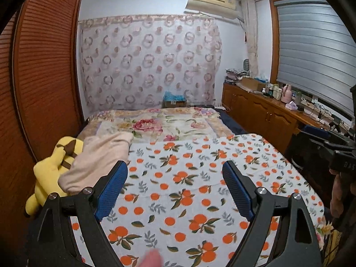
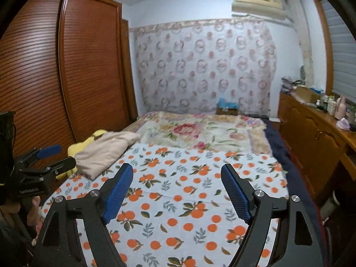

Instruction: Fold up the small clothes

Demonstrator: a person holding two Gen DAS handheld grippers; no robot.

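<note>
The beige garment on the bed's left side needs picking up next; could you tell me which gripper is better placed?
Left, probably. The beige garment lies just beyond the left gripper, beside its left finger. The right gripper faces bare orange-print sheet, farther away. Both jaws are open.

One garment (image 1: 98, 160) — one plush toy (image 1: 51, 171)

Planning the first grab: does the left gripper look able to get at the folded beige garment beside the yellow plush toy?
Probably yes. The left gripper is open and empty, and the folded beige garment lies uncovered on the orange-print sheet just left of it, with nothing between.
</note>
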